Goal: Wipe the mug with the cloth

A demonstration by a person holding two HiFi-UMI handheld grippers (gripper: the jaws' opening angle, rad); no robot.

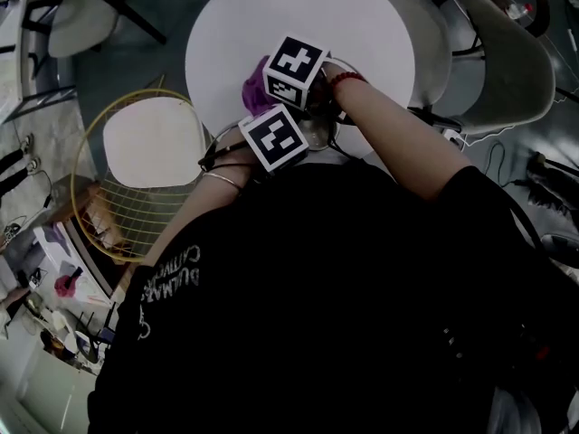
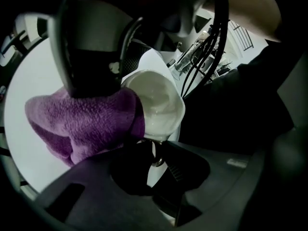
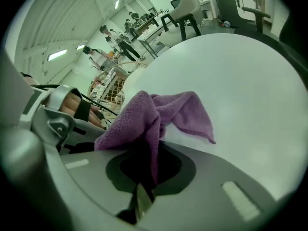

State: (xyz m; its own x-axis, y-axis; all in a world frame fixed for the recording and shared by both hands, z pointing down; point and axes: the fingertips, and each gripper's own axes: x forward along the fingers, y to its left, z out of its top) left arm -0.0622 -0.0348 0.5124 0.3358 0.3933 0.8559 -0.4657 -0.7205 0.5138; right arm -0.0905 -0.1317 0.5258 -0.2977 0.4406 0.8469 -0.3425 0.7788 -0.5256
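The white mug (image 2: 156,102) is at the near edge of the round white worktop (image 3: 250,90), its mouth tipped toward the left gripper (image 2: 155,150), whose fingers are closed on its rim. The purple cloth (image 2: 82,121) presses against the mug's outer side. One fold of it is pinched tight in the fingers of the right gripper (image 3: 147,170).

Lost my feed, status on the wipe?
Left hand-held gripper shut on mug. Right hand-held gripper shut on cloth, pressed against mug. Nothing blocking.
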